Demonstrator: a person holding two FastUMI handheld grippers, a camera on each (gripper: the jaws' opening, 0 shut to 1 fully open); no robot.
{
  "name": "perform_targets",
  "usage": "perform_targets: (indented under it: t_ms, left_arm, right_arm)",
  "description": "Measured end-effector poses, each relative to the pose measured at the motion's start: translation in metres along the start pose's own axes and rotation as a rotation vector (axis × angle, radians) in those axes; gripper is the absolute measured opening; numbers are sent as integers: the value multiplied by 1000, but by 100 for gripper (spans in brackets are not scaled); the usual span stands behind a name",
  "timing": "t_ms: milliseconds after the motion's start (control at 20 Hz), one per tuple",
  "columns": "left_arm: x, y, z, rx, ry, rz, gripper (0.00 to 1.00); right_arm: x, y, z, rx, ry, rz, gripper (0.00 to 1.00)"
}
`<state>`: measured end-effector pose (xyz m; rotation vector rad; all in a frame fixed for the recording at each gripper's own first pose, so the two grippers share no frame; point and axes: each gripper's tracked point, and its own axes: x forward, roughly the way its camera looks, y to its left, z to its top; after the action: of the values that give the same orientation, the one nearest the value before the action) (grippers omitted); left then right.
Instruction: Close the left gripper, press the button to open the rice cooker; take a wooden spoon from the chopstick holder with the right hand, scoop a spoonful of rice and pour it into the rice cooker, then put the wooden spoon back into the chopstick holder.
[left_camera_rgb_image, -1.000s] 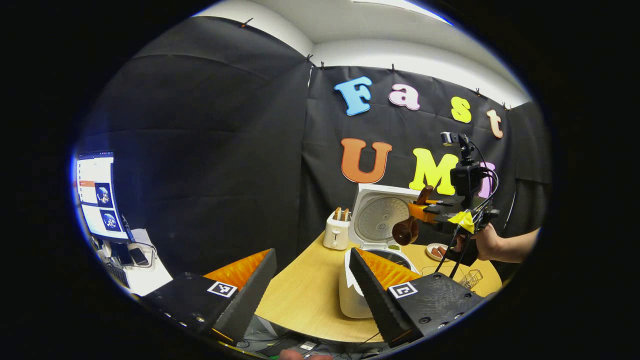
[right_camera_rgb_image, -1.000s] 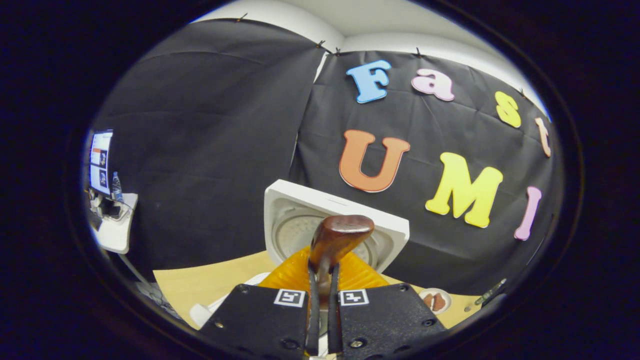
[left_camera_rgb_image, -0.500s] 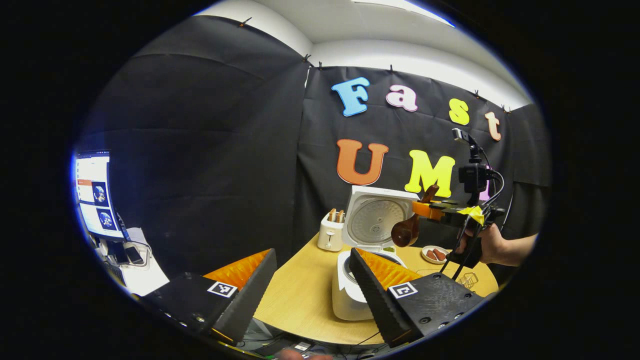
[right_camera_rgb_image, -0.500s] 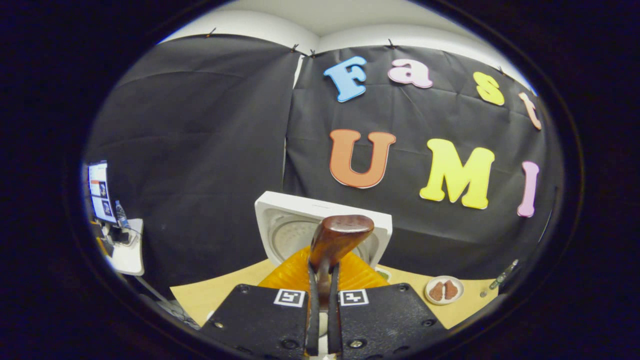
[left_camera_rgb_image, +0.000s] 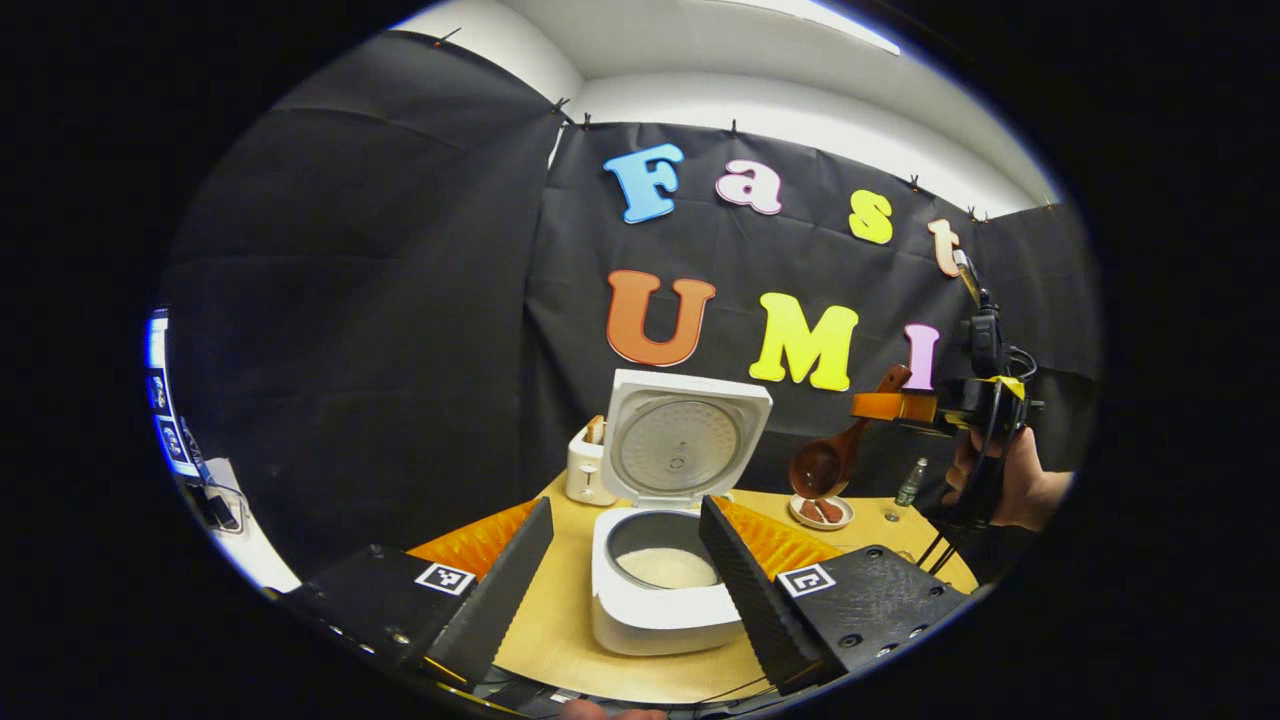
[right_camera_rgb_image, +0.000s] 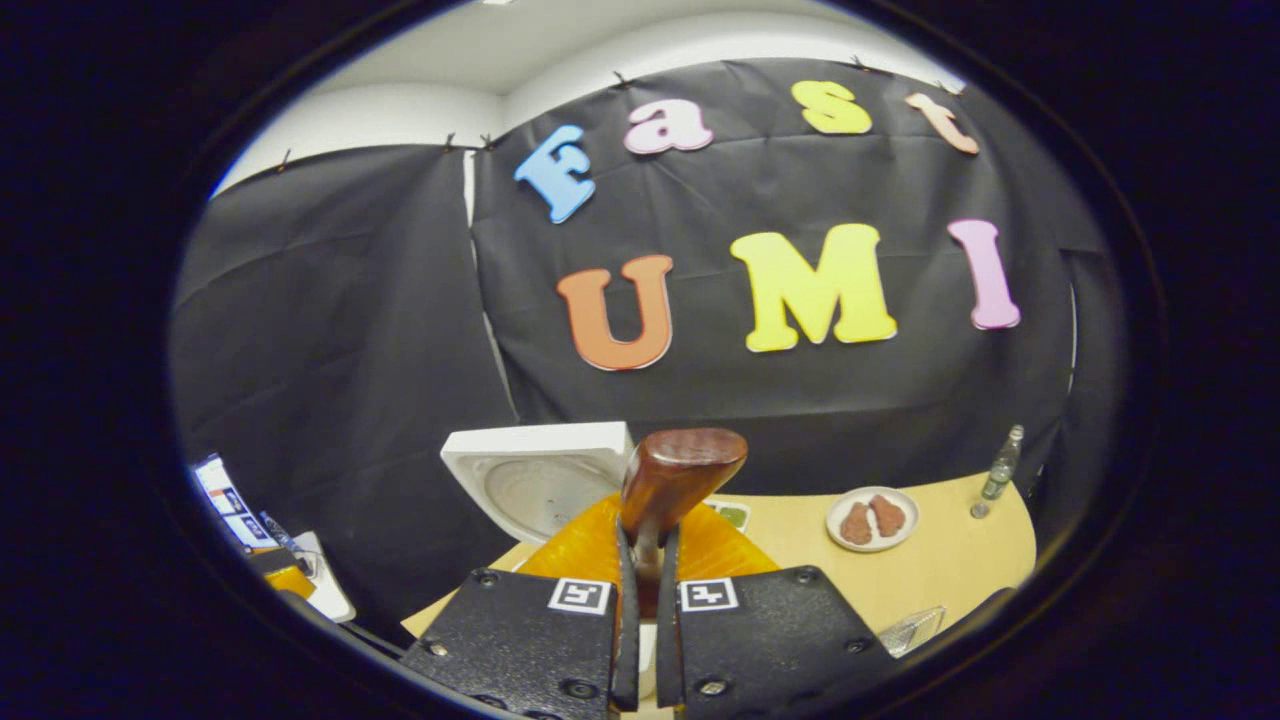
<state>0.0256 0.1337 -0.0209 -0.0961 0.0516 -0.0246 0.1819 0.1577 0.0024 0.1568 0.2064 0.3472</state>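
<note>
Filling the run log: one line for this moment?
rice cooker: lid open, rice inside | right claw: shut on wooden spoon | left claw: open

Two tools, each a pair of flat textured plates studded with small screws and stuck with a square black-and-white marker, ending in wedge-shaped ribbed fingers. Left tool (left_camera_rgb_image: 625, 560) and right tool (right_camera_rgb_image: 643, 640) built alike. On the right tool (left_camera_rgb_image: 900, 407), farther off, a small camera on a stalk, looping black cables, a scrap of yellow tape. Bare forearm behind the hand (left_camera_rgb_image: 1010, 475).
</note>
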Motion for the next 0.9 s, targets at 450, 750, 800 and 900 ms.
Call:
perform_targets:
  t_ms: [450,750,800,900]
  left_arm:
    - [50,-67,-4,18,-17,-116,95]
    - [62,-84,-7,21,-4,-94,95]
    - [63,-87,-11,22,7,-91,94]
    - [65,-93,-12,29,22,-86,94]
  right_arm:
    - [-79,-176,-18,99,24,-307,12]
    - [-97,-246,-72,163,120,-420,12]
    - [-95,-252,-78,175,129,-425,12]
    - [-90,-264,-94,191,150,-435,12]
